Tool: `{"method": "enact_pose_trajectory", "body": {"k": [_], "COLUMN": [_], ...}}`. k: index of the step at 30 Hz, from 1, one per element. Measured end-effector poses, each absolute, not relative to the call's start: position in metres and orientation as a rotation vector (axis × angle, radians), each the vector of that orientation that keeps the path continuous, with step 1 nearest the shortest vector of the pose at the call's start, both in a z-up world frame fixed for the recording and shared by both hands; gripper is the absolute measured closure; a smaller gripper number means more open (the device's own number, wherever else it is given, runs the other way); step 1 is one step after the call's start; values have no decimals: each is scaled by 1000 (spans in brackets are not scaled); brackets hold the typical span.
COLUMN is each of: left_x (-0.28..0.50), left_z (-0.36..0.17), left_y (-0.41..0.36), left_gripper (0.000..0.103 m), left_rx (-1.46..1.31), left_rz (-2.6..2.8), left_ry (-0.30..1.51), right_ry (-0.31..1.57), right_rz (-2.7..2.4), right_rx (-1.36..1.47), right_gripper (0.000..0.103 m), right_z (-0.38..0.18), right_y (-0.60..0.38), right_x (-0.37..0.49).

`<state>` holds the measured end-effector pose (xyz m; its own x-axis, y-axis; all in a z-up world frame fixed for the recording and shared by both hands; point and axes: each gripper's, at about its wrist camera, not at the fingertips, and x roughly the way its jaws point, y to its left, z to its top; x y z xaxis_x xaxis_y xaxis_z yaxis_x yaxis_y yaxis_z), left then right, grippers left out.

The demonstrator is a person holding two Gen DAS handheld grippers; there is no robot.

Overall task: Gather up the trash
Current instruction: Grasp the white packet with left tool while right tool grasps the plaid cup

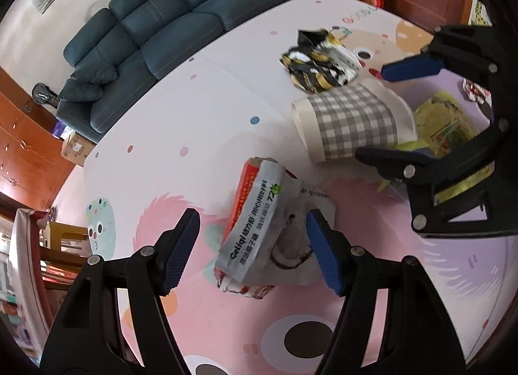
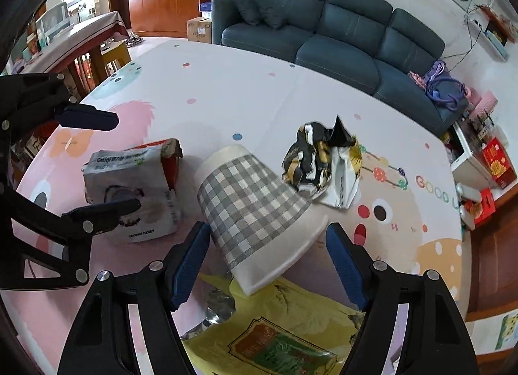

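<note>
Mat [image 2: 226, 90] patterned pastel, sofa [image 2: 330, 28] beyond.

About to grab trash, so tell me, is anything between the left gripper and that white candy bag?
Nothing visible. The left gripper has its jaws open on either side of the white candy bag, with only the play mat underneath.
</note>
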<state>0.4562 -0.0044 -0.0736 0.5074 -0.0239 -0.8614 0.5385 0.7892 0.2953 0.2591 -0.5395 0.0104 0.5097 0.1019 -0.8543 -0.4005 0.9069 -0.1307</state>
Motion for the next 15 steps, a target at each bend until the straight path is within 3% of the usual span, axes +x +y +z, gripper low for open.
{"method": "enact_pose_trajectory", "body": {"k": [2, 3, 6, 10, 12, 15], "left_x": [456, 456, 455, 449, 443, 435], "left_z": [-77, -79, -79, -70, -64, -53], "left_y": [-8, -10, -11, -10, -7, 0], "left_gripper": [44, 60, 77, 84, 95, 95], "left_rx": [592, 591, 578, 534, 508, 447], "left_rz": [-377, -380, -378, -409, -422, -433], "left_ry": [1004, 1011, 1017, 1013, 1009, 1018], "right_ry": [997, 998, 1013, 990, 974, 945], "right_rz": [314, 320, 350, 354, 373, 390], "right_rx": [-320, -315, -293, -286, -248, -209], "right_gripper": [36, 48, 79, 87, 91, 93], "right_z": [4, 2, -1, -2, 1, 9], "right_y": [-544, -545, -547, -554, -560, -567], "right_x": [259, 259, 252, 243, 236, 226]}}
